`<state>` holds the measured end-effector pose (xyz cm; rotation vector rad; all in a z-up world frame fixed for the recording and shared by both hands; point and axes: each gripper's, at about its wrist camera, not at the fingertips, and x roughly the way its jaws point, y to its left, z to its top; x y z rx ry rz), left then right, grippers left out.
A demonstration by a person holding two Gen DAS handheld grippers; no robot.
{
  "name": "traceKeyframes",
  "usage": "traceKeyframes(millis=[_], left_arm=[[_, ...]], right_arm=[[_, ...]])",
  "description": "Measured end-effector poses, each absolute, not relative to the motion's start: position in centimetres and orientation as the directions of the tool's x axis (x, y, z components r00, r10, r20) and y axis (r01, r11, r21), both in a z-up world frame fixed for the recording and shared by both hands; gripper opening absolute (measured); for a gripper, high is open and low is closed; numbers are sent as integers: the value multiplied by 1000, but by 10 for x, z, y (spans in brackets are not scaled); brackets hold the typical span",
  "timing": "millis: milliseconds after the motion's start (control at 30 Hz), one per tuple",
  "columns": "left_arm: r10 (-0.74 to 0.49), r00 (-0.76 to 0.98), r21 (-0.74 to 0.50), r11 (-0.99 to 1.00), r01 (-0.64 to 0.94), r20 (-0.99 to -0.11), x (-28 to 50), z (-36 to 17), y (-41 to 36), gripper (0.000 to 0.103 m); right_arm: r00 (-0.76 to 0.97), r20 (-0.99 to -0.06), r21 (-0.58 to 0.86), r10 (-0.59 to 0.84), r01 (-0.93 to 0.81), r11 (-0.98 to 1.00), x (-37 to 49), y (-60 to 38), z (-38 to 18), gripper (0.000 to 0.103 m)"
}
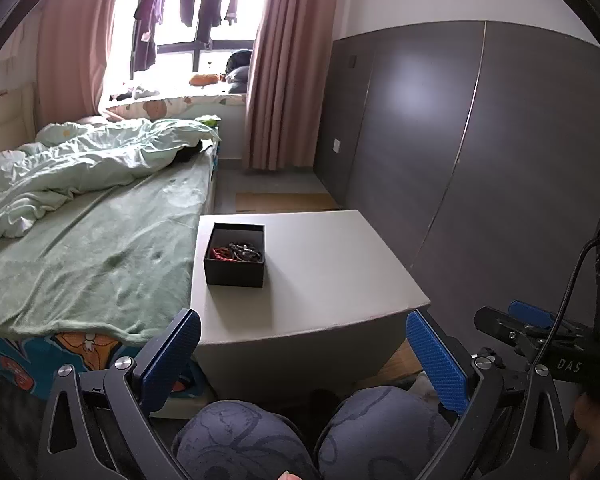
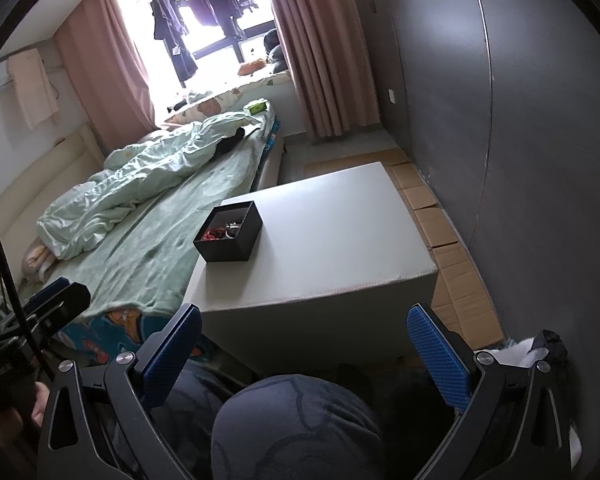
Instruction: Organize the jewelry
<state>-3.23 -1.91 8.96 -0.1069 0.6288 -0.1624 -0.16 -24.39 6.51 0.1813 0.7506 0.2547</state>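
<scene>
Above the person's knees (image 1: 312, 436), the left gripper (image 1: 304, 360) and right gripper (image 2: 304, 360) hang with jaws wide apart, holding nothing. Farther off, the jewelry (image 1: 238, 252) lies in a black box (image 1: 234, 274) at the grey table's (image 1: 320, 280) left edge, just beside the bed (image 1: 100, 240).

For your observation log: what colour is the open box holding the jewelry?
Black box, seen best in the left wrist view.

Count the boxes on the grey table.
1: a black open box sits near the table's left edge, beside the bed, with jewelry inside. Nothing else rests on the tabletop.
</scene>
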Motion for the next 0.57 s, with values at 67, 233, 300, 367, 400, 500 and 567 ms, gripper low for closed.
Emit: traceKeyframes(millis=[67,233,300,367,400,500,567], left_arm=[[-186,796,-147,981,123,-576,-33,89,-20,103],[-195,789,-158,980,125,-582,-34,88,-21,103],[-161,796,-122,986,110,-584,-35,87,-23,103],[-151,800,-99,988,115,-581,-36,87,-27,103],[-154,800,-101,988,117,-580,-37,87,-26,103],[-160,796,-109,987,118,-584,-36,86,-26,103],[-154,795,-108,988,112,-586,-36,86,-25,103]], right_arm=[[702,-651,250,290,-163,955,-2,-244,65,103],[696,-657,248,289,-163,955,-1,-243,64,103],[696,-657,248,290,-164,955,-1,-243,65,103],[697,-657,246,288,-163,955,-1,-243,65,103],[696,-659,244,286,-162,956,-1,-243,64,103],[689,-668,245,281,-153,957,-1,-243,61,103],[685,-672,251,283,-148,956,-1,-245,59,103]])
